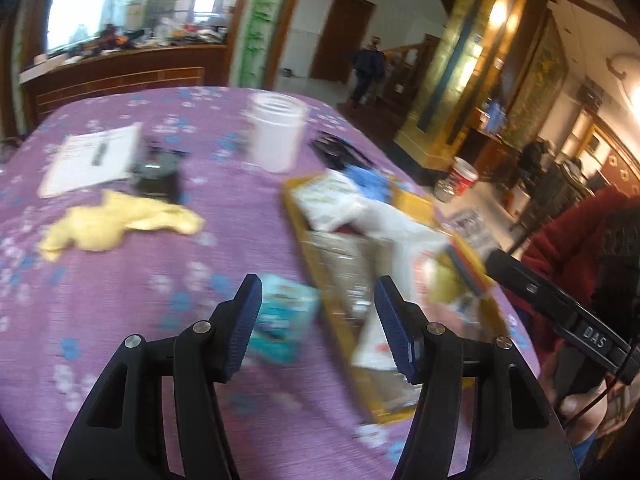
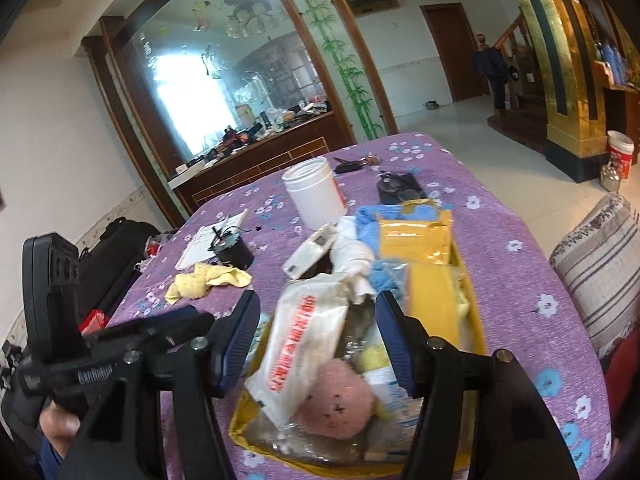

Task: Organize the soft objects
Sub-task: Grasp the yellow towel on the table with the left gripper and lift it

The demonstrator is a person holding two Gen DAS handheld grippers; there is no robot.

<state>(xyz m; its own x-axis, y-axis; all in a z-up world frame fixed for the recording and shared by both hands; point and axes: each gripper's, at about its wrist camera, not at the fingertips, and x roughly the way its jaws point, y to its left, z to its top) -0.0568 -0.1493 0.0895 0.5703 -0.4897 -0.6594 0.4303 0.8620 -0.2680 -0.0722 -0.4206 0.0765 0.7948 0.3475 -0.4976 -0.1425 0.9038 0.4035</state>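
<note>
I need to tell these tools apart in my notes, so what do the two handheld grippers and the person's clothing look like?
Both the left gripper and right gripper have black angular plastic fingers with silver pivot pins and ribbed blue pads. White lettering marks each black body, and a thin black cable trails from the right one. The person wears a red sleeve.

Both wrist views tilt down, close over the yellow tray — shared.

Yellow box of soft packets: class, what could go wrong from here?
1. The yellow cardboard box is heaped; the white red-lettered packet juts above its rim and may slide out.
2. The crumpled yellow cloth lies beside a small black pot; grabbing it could knock the pot.
</note>
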